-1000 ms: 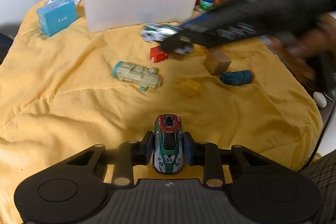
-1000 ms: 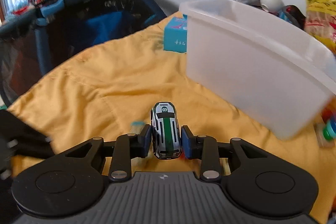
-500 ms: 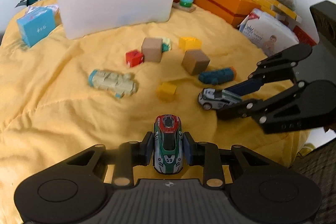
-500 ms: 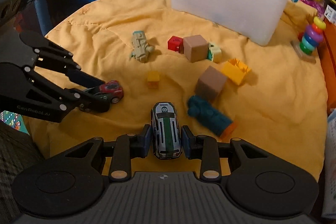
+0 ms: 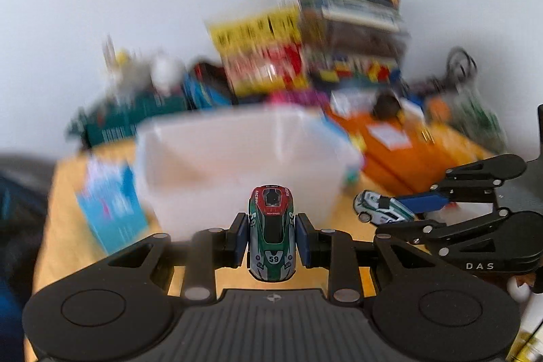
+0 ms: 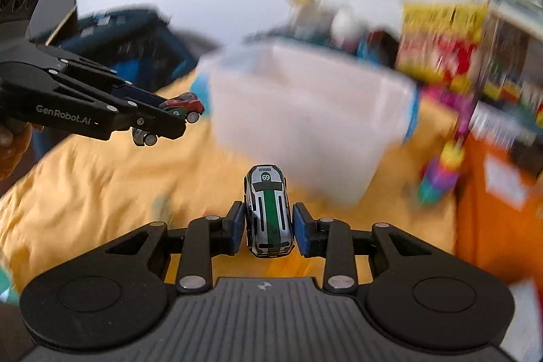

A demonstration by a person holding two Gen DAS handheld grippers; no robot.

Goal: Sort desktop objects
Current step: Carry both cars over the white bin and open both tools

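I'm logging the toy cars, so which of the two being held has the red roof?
The number 59 toy car, clamped in the left gripper. The right gripper's number 69 toy car is silver with a green stripe.

Yellow quilted cloth (image 6: 85, 192) over the surface, blurred orange box (image 5: 407, 151) at right, yellow-and-red packaging (image 6: 441, 36) behind, dark blue fabric frame (image 6: 135, 39) at left

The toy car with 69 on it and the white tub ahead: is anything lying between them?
Only bare yellow cloth, seen from the right wrist; blur hides small things.
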